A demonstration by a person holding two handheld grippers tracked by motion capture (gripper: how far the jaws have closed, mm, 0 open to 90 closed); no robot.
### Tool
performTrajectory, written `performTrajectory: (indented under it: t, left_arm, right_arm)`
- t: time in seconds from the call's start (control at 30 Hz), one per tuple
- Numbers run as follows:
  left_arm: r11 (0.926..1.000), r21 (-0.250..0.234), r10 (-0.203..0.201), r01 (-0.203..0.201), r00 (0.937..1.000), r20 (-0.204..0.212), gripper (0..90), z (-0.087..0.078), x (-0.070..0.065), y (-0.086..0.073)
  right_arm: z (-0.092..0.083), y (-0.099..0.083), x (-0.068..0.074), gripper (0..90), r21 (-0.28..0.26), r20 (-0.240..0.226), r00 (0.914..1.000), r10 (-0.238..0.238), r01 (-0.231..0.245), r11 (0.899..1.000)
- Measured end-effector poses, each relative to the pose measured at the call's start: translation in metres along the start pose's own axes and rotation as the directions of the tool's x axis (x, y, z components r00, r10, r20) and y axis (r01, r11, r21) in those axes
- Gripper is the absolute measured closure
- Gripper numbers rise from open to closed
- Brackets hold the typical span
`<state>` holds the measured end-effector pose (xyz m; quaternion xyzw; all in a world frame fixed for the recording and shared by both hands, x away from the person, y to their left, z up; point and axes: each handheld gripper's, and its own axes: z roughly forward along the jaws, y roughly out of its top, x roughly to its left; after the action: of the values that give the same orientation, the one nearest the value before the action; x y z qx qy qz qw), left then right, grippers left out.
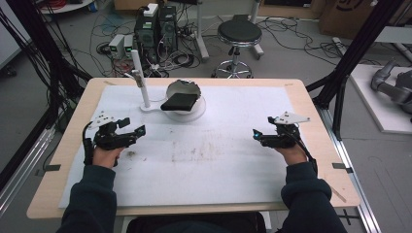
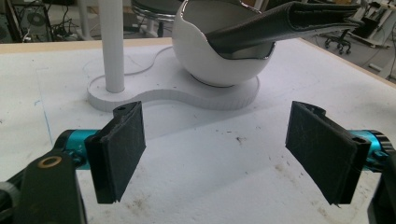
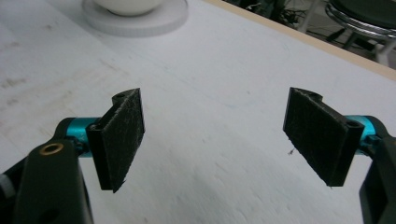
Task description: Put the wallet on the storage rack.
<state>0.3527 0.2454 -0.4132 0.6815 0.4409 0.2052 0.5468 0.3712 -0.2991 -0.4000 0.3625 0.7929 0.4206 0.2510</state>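
Observation:
A white bowl (image 1: pixel 200 104) sits on a flat white stand (image 1: pixel 147 108) with an upright white post (image 1: pixel 138 73) at the back of the table. A black folded case (image 1: pixel 180 101) lies tilted in the bowl, one end sticking out over the rim. My left gripper (image 1: pixel 133 126) rests at the left of the mat, open and empty. In the left gripper view its jaws (image 2: pixel 219 140) point at the bowl (image 2: pixel 205 60) and the case (image 2: pixel 289 23), well short of them. My right gripper (image 1: pixel 262 127) hovers at the right, open, with bare mat between its pads (image 3: pixel 215 135).
A white foam mat (image 1: pixel 194 160) covers most of the wooden table (image 1: pixel 316 126). Behind the table are a black stool (image 1: pixel 238 34), computer cases (image 1: pixel 155 29) and loose cables on the floor. Black frame posts (image 1: pixel 340 82) stand at both sides.

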Motion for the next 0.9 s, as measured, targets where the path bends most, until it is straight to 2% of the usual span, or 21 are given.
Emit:
performTrajectory:
  t: [0.1, 0.4, 0.53, 0.9]
  left_arm:
    - [1.0, 0.002, 0.007, -0.007, 1.0, -0.001, 19.8, 0.001, -0.001, 0.0]
    - [0.9998, 0.004, 0.02, -0.02, 0.9997, 0.011, 20.1, -0.001, -0.008, -0.001]
    - [0.9994, 0.009, 0.032, -0.032, 0.9993, 0.018, 20.3, 0.0, -0.01, -0.001]
    - [0.9995, 0.018, 0.026, -0.027, 0.9995, 0.017, 20.5, 0.001, -0.01, -0.003]
  right_arm:
    - [-0.004, -0.005, -0.002, 20.8, 0.004, 0.019, 0.9998, -0.005, 0.005, 1.0]
    - [-0.016, -0.004, -0.002, 20.8, -0.028, 0.048, 0.9988, -0.001, 0.002, 1.0]
    - [-0.018, -0.004, -0.003, 20.8, -0.031, 0.052, 0.9986, 0.004, -0.002, 1.0]
    - [-0.017, -0.004, -0.003, 20.8, -0.029, 0.049, 0.9987, 0.014, -0.013, 1.0]
